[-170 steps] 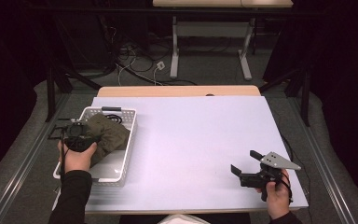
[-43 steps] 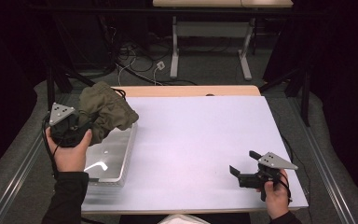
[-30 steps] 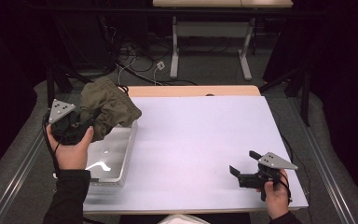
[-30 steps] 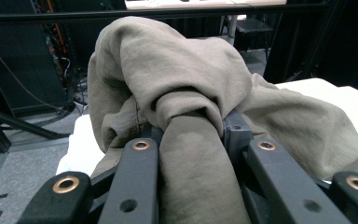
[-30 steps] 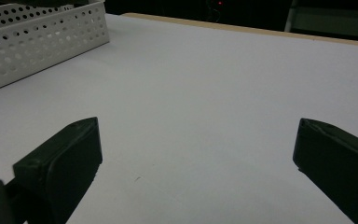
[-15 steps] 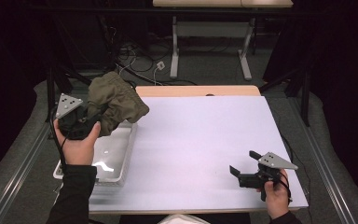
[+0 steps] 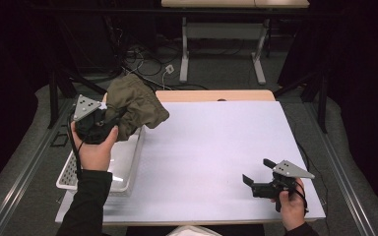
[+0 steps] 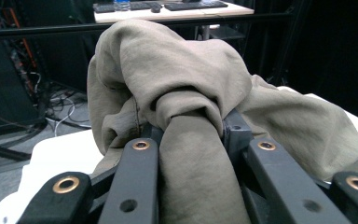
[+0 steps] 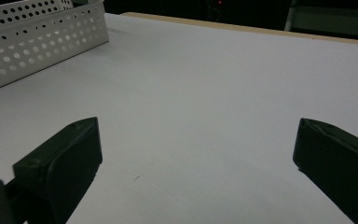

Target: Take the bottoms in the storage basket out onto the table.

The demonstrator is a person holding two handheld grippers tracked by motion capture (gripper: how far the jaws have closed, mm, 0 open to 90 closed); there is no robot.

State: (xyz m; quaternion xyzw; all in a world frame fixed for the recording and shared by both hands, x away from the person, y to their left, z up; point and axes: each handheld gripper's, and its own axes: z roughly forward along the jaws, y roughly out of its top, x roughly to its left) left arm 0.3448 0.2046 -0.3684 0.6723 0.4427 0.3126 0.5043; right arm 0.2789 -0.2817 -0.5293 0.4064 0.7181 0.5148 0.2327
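Note:
An olive-green cloth (image 7: 135,105) hangs bunched in the air above the white perforated tray's (image 7: 128,164) far end. My left gripper (image 7: 109,123) is shut on it; in the left gripper view a thick fold of the cloth (image 8: 191,116) is pinched between the two black jaws of the left gripper (image 8: 191,140), the rest billowing above and to the right. My right gripper (image 7: 248,181) rests low over the white table (image 7: 216,147) near its front right corner, jaws wide apart. The right gripper (image 9: 196,154) has nothing between its fingers.
The tray (image 9: 37,37) stands along the table's left edge. A wooden strip (image 7: 216,95) borders the far edge. Beyond lie cables and a desk's legs (image 7: 221,54) on the floor.
My left gripper lifted the cloth out of the tray and carried it up and to the right. The right gripper stayed put.

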